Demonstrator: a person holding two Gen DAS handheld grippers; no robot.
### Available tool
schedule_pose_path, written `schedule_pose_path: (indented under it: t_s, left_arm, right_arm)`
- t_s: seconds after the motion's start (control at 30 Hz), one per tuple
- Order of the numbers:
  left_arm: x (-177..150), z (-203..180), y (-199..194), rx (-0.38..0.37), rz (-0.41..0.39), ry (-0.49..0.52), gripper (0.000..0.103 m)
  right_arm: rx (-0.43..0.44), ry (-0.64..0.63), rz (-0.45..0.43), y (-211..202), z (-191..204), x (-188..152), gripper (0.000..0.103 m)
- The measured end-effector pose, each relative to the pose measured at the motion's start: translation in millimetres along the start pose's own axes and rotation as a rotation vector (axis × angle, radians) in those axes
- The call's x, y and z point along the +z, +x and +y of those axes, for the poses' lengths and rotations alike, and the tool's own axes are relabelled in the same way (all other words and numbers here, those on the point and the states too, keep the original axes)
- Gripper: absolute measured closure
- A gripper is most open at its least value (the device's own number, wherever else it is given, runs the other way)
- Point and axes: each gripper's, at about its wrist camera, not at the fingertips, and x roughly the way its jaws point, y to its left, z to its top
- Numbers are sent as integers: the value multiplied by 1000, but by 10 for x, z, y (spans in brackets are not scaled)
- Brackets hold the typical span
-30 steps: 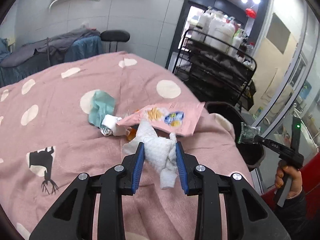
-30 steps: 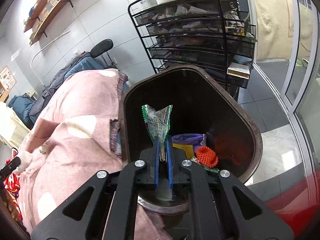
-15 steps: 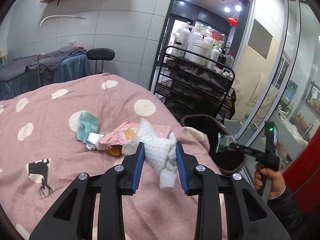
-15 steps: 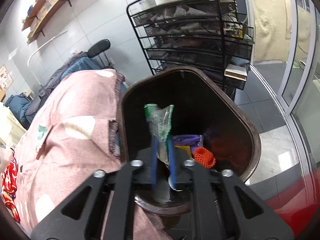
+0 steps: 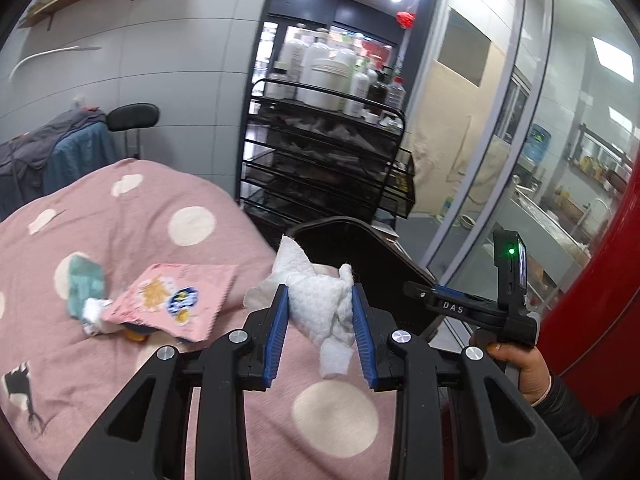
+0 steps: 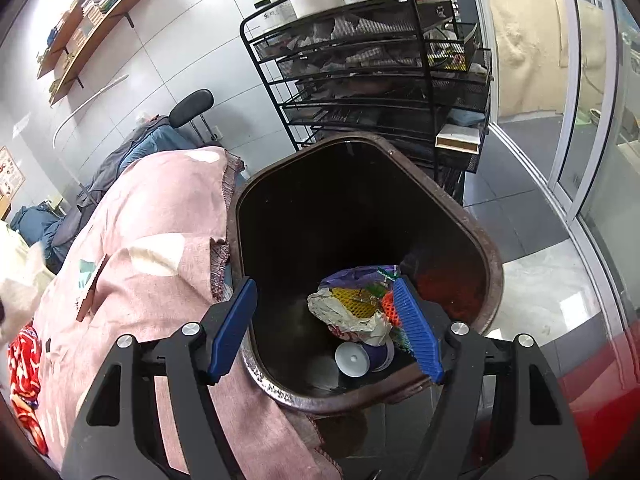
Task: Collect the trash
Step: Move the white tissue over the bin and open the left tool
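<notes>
Left wrist view, left to right. A pink blanket (image 5: 132, 216) with cream polka dots, soft and woven, covers a bed-like surface. Near its middle lies a crumpled teal scrap (image 5: 82, 282) beside a small white crumpled bit, and touching these a flat pink snack packet (image 5: 176, 298) with a serrated edge, glossy and printed. An orange object is partly hidden under the packet. The left claw (image 5: 320, 330), black with ribbed blue pads, is clamped on a wad of white tissue (image 5: 320, 304), fluffy and creased, held above the blanket close to its right edge. Behind the tissue stands the dark bin (image 5: 360, 240), just beyond that edge. At far right a hand (image 5: 520, 364) in a dark sleeve grips the handle of the right claw.

Right wrist view, left to right. The pink blanket drapes down with a frayed hem touching the bin rim. The right claw (image 6: 328, 326) hovers over the bin opening; its jaws have just been opening, stand wide apart, and nothing is between them. The bin is smooth, dark brown plastic with rounded corners. At its bottom rests the trash: a crinkled wrapper (image 6: 352, 312), yellow and orange foam netting, a purple film, and a small round white-capped container (image 6: 360, 358). A black wire rack (image 6: 380, 80) stands behind the bin.
</notes>
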Motion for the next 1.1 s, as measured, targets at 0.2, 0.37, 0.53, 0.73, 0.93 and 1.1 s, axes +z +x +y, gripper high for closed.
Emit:
schedule_pose_path:
  t_s: [0.2, 0.37, 0.53, 0.73, 0.93, 1.1]
  left_arm:
    - [122, -273, 367, -102, 60, 48, 72]
    - [198, -446, 676, -145, 113, 81, 72]
    - [215, -568, 941, -158, 166, 104, 72]
    - [211, -682, 1148, -163, 206, 131, 72]
    - [187, -767, 1347, -160, 247, 145, 72]
    - [190, -842, 1468, -155, 266, 167, 72]
  right_arm:
    - [3, -12, -24, -173, 12, -60, 31]
    - [-7, -40, -48, -317, 38, -160, 30]
    - [-8, -39, -54, -417, 12, -213, 30]
    - [-19, -17, -59, -463, -63, -250, 30]
    - [-41, 10, -66, -515, -165, -271, 30]
    - [-54, 25, -67, -531, -227, -293, 30]
